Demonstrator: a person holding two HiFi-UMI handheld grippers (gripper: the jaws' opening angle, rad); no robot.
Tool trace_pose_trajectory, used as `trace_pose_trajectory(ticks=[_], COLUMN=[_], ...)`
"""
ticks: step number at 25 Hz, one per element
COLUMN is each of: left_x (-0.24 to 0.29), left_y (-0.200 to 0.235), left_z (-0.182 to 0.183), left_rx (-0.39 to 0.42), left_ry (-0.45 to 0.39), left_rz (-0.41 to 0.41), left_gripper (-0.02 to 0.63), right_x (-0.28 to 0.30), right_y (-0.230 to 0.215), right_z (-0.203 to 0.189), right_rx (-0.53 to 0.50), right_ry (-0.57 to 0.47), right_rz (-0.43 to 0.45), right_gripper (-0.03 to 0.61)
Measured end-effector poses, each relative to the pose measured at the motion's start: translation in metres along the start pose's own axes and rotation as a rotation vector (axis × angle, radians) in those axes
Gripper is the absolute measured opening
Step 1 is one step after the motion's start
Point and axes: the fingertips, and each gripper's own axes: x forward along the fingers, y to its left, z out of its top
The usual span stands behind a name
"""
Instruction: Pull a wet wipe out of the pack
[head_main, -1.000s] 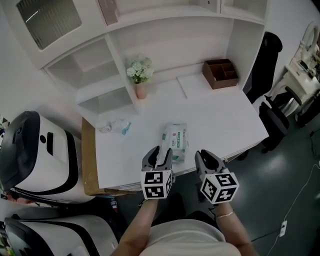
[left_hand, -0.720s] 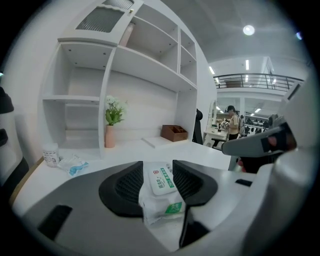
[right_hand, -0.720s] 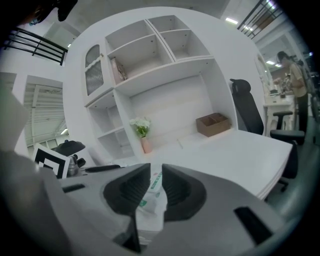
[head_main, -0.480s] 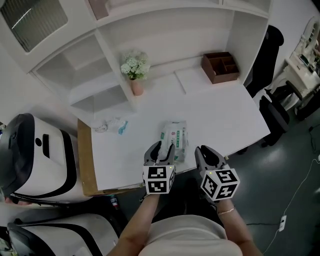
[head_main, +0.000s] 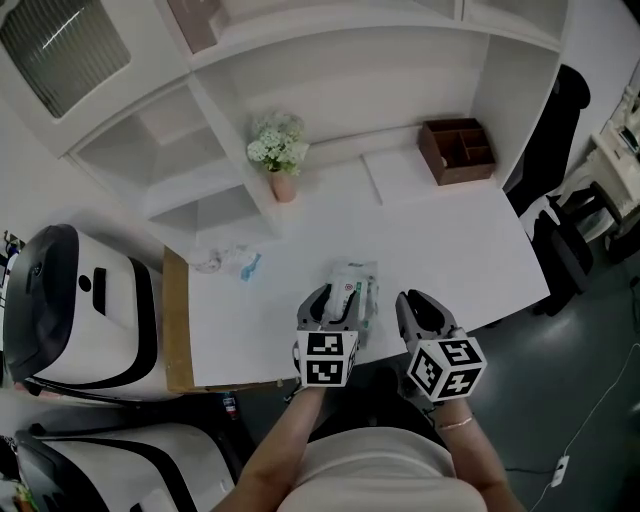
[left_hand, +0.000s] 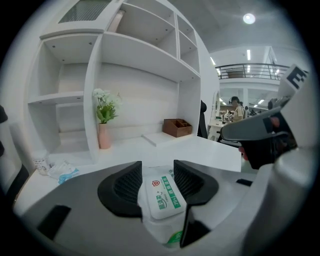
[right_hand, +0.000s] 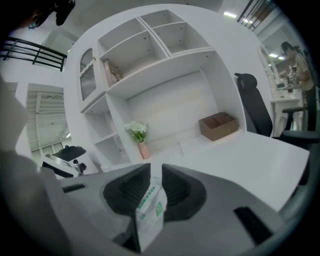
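Left gripper view: left hand-held gripper (left_hand: 158, 165) just opening, pack (left_hand: 162, 197) loose between jaws.
Right hand-held gripper (right_hand: 156, 170): parted, empty.
Tip: pin pack first.

Grey, dark-padded left tool (head_main: 328, 303) and right tool (head_main: 420, 308) bear black-and-white marker cubes (head_main: 326, 358); the top (head_main: 365, 478) is pale, possibly short-sleeved.

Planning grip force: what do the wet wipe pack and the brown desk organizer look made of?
Wet wipe pack: soft, slightly glossy plastic film, judging by its wrinkles; the printed flap looks stiffer. Brown desk organizer: probably wood or wood-look board, matte, with flat partitions.
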Motion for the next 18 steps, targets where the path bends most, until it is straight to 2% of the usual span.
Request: trace_pose_trajectory(ticks=[6,18], left_x=[0.023,0.046], left_y=[-0.010,-0.019], left_z=[0.000,-0.044], left_rx=[0.029,0.084], left_ry=[0.047,0.205], left_rz=[0.007,0.060], left_gripper=[0.201,0.215], right_x=[0.014,0.029], right_y=[-0.012,-0.026], right_z=[0.008,-0.002], right_rx=[0.014,0.049], right_ry=[0.017,0.064], right_rz=[0.032,0.065], right_gripper=[0.058,0.058])
